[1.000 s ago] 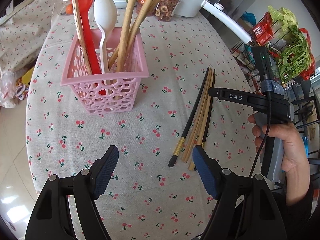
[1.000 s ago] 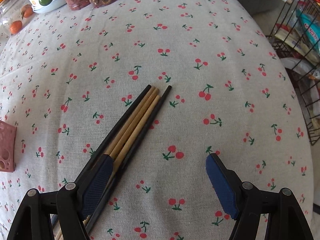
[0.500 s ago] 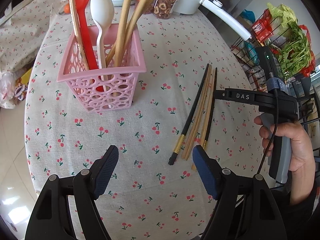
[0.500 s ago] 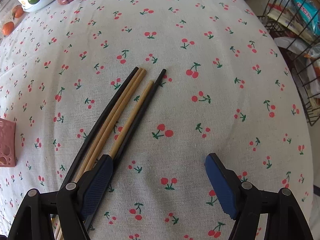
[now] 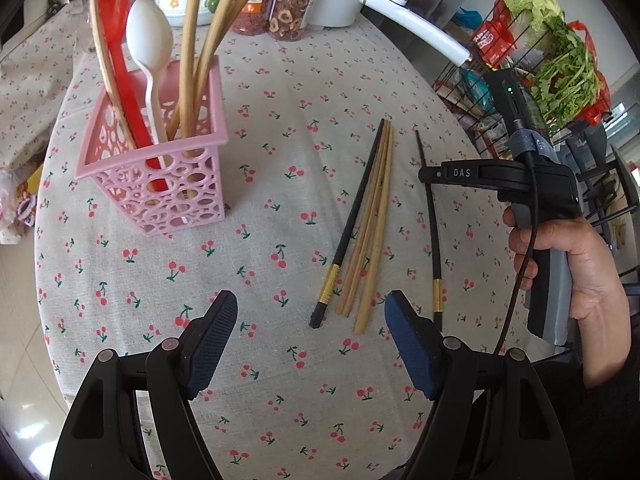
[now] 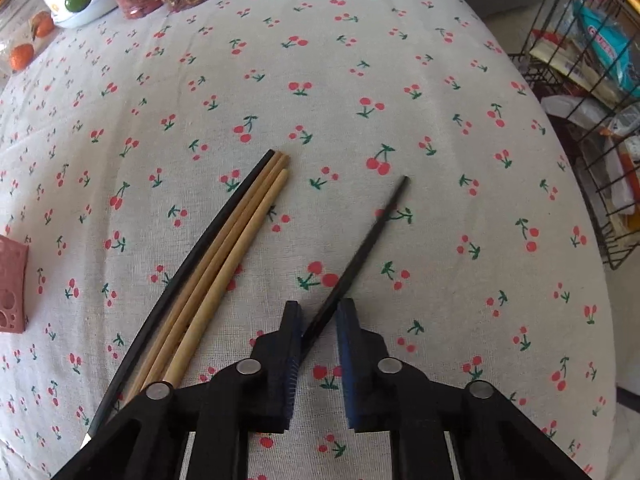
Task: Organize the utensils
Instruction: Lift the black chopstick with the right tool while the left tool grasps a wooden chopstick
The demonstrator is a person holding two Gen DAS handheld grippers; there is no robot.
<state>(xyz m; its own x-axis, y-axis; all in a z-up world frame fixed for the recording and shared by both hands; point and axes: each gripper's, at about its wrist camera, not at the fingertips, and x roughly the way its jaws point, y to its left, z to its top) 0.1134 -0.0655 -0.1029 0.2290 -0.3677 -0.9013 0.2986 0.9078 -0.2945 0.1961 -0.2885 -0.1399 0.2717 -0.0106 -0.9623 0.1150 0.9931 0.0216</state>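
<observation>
The right gripper [image 6: 318,320] is closing its jaws around one black chopstick [image 6: 360,248]; the left gripper [image 5: 310,324] hangs with jaws apart, empty. Beside it lie one more black chopstick [image 5: 352,220] and three wooden ones [image 5: 372,224] on the cherry-print tablecloth [image 5: 280,80]. The pink basket [image 5: 160,176] holds two spoons; a wire rack [image 6: 592,80] stands nearby.

Home kitchen, cherry tablecloth [image 5: 288,80], vegetable rack [image 5: 560,80]

Black gripper [image 6: 318,316] frames with silver screws, navy ribbed fingers [image 5: 212,338], white "DAS" lettering.
</observation>
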